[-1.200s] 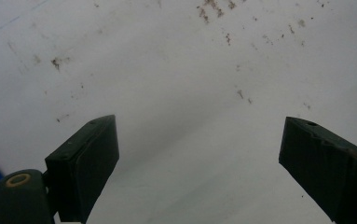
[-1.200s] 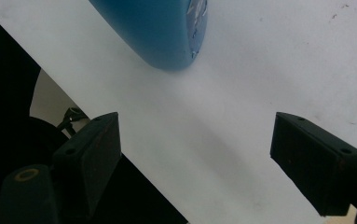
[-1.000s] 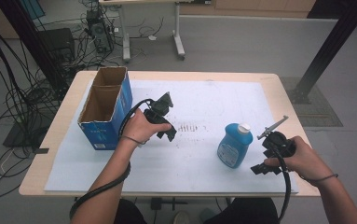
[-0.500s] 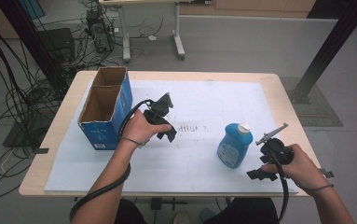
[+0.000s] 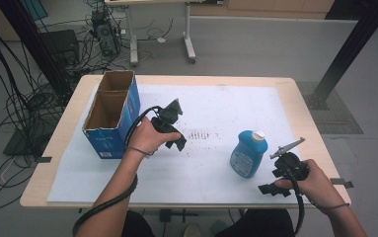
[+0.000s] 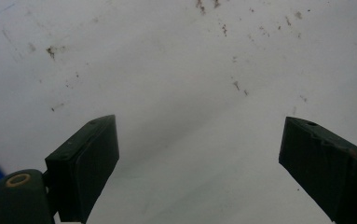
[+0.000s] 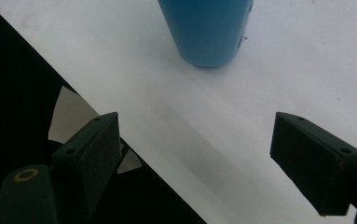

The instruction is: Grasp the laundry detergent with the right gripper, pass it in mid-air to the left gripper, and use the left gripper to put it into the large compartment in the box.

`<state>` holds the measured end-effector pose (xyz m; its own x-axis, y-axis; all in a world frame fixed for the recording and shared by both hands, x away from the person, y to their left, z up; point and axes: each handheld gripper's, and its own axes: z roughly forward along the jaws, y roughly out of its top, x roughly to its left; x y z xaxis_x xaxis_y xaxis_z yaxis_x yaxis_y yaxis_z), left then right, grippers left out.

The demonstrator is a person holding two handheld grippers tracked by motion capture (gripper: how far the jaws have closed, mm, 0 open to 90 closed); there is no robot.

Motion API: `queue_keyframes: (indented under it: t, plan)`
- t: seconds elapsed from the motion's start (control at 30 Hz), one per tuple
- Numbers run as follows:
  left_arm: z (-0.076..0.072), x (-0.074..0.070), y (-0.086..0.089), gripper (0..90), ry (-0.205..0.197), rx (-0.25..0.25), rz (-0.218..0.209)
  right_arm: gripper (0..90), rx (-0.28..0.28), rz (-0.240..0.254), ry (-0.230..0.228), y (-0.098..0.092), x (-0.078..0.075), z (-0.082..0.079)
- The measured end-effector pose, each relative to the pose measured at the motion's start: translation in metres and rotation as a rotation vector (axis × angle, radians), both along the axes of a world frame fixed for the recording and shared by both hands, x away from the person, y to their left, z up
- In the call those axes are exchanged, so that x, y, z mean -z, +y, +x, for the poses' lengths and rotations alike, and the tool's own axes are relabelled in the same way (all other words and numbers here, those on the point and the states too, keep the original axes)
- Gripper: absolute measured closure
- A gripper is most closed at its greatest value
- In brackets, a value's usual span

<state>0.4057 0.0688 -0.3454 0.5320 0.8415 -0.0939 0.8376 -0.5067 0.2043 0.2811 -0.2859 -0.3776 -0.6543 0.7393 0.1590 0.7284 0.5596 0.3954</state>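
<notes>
A blue bottle (image 5: 248, 153) with a white cap stands upright on the white sheet (image 5: 216, 108) at the right. My right gripper (image 5: 270, 189) is open just right of and below it, near the table's front edge. In the right gripper view the bottle's base (image 7: 206, 28) is ahead of the spread jaws of that gripper (image 7: 192, 154), apart from them. My left gripper (image 5: 176, 140) is held over the sheet's middle, right of the cardboard box (image 5: 111, 113). The left gripper view has that gripper (image 6: 197, 163) open above the bare, speckled sheet, nothing between its jaws.
The open blue-sided cardboard box stands at the table's left. A patch of brown specks (image 5: 199, 134) marks the sheet near the middle. Beyond the table are a desk's legs (image 5: 189, 44), cables on the floor at left, and a black post (image 5: 347, 49) at right.
My right gripper has sunk and drifted toward the table's front edge, beside the bottle. The left gripper and the bottle have stayed put.
</notes>
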Motion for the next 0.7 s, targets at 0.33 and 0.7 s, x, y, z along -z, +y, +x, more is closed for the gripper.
queue_keyframes:
  t: [0.33, 0.7]
  plan:
    - [0.000, 0.001, -0.001, 12.4, 0.005, 0.001, -0.002, 15.6, 0.010, 0.024, -0.021, -0.001, 0.005, -0.003]
    - [-0.001, 0.004, -0.003, 12.4, 0.008, 0.004, -0.003, 15.0, 0.021, 0.052, -0.060, 0.001, 0.014, -0.008]
